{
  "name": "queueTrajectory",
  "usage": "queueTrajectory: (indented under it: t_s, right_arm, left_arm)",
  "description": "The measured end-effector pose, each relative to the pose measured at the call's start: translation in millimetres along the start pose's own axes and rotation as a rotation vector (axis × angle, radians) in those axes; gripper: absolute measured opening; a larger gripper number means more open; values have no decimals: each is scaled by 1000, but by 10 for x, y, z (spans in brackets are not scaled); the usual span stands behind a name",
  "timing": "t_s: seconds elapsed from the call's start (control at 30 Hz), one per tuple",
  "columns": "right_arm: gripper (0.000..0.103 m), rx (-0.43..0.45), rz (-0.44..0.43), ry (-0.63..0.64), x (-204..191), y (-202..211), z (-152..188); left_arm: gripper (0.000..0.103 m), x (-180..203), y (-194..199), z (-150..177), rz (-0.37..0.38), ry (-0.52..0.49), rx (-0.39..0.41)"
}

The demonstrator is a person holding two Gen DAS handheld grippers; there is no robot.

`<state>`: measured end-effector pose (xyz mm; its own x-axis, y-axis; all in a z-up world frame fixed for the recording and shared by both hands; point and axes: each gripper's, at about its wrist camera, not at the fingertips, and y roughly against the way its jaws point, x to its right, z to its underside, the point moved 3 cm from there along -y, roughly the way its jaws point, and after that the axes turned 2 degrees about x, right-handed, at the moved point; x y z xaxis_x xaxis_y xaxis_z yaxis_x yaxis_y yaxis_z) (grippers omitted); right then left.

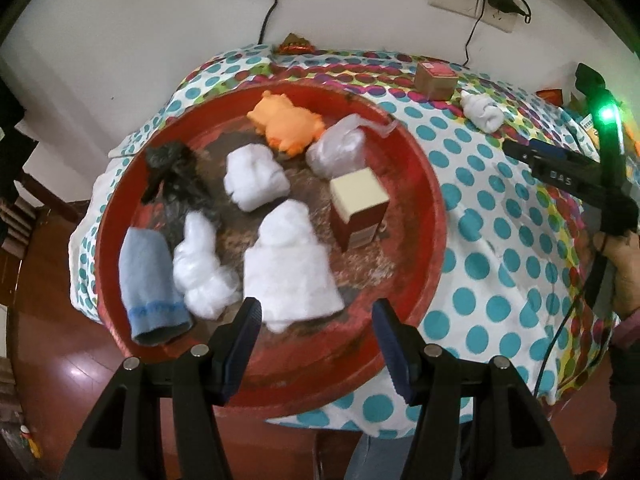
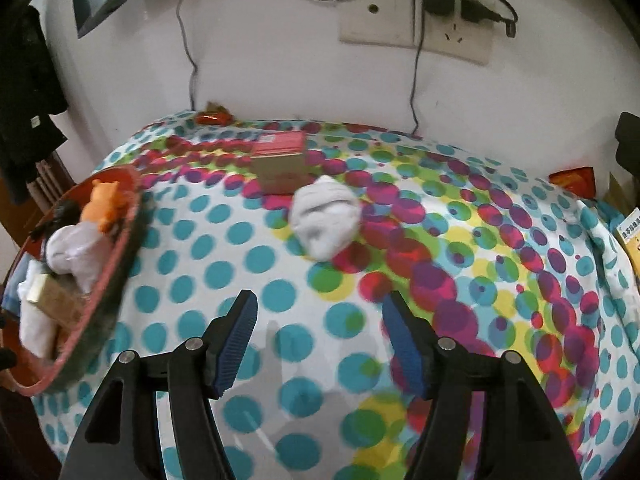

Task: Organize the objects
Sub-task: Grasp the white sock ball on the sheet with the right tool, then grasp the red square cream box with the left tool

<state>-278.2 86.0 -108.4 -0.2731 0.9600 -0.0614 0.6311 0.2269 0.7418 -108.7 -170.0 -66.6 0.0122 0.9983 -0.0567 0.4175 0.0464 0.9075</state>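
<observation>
A round red tray (image 1: pixel 430 200) on the dotted tablecloth holds an orange plush toy (image 1: pixel 286 124), several white rolled cloths (image 1: pixel 290 270), a blue sock (image 1: pixel 150 284), a black crumpled item (image 1: pixel 176 172), a clear plastic bag (image 1: pixel 336 146) and a small cream-topped box (image 1: pixel 358 208). My left gripper (image 1: pixel 316 312) is open and empty above the tray's near rim. My right gripper (image 2: pixel 320 304) is open and empty over the cloth, short of a white rolled cloth (image 2: pixel 324 216) with a red-topped box (image 2: pixel 282 160) behind it. The tray (image 2: pixel 120 248) shows at the left of the right wrist view.
The wall with a socket plate (image 2: pixel 416 20) and hanging cables stands right behind the table. A red wrapper (image 2: pixel 214 116) lies at the back edge. An orange packet (image 2: pixel 572 180) and other items sit at the far right. The right hand-held gripper (image 1: pixel 576 176) shows in the left wrist view.
</observation>
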Motion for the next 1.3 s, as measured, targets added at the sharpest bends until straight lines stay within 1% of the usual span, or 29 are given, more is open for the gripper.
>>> queueTrajectory:
  t_s: [0.1, 0.2, 0.37, 0.4, 0.43, 0.47, 0.5, 0.53, 0.6, 0.7, 0.77, 0.87, 0.97, 1.07, 1.1, 1.17, 1.23, 1.3]
  right_arm:
    - [65, 0, -9, 7, 15, -138, -98]
    - [68, 10, -17, 12, -15, -256, -209]
    - [70, 5, 32, 31, -41, -496, -371]
    - [70, 4, 28, 29, -35, -524, -389]
    - [66, 0, 25, 27, -24, -563, -406]
    - [60, -12, 43, 32, -12, -599, -412]
    - [46, -23, 43, 31, 3, -623, -410]
    - [40, -25, 26, 23, 18, -620, -403]
    - [37, -13, 53, 33, 51, -562, -366]
    - [36, -10, 66, 34, 189, -445, -253]
    - [36, -13, 74, 22, 352, -336, -142]
    - [36, -17, 97, -6, 649, -122, 72]
    - [36, -19, 100, -48, 887, 50, 242]
    - [36, -13, 88, -128, 1078, 143, 322]
    - [36, -9, 75, -144, 1105, 147, 324]
    - [36, -12, 96, -131, 1087, 144, 325]
    - [39, -25, 135, -86, 1007, 113, 319]
    - [41, -32, 163, -53, 952, 95, 322]
  left_arm:
    - [59, 115, -33, -75, 12, -12, -5]
    - [59, 243, -65, -147, 14, -29, 0]
    - [59, 495, -143, -283, 14, -84, -5]
    - [59, 562, -168, -313, 11, -100, -9]
    - [59, 619, -188, -342, 8, -113, -10]
    - [59, 666, -205, -369, 5, -125, -9]
    - [59, 734, -232, -410, 6, -138, -8]
    - [59, 784, -251, -442, 9, -145, -9]
    - [59, 880, -291, -513, 19, -150, 0]
    - [59, 1000, -362, -608, 21, -145, 9]
    - [59, 1100, -406, -678, 3, -145, 12]
    - [59, 1259, -423, -784, 13, -154, 37]
    - [59, 1410, -455, -915, 32, -156, 52]
    - [59, 1555, -547, -1107, 15, -150, 57]
    - [59, 1586, -571, -1155, -2, -146, 58]
    - [59, 1641, -643, -1248, -16, -141, 47]
    - [59, 1700, -690, -1344, -3, -127, 47]
    - [59, 1748, -727, -1438, 28, -111, 43]
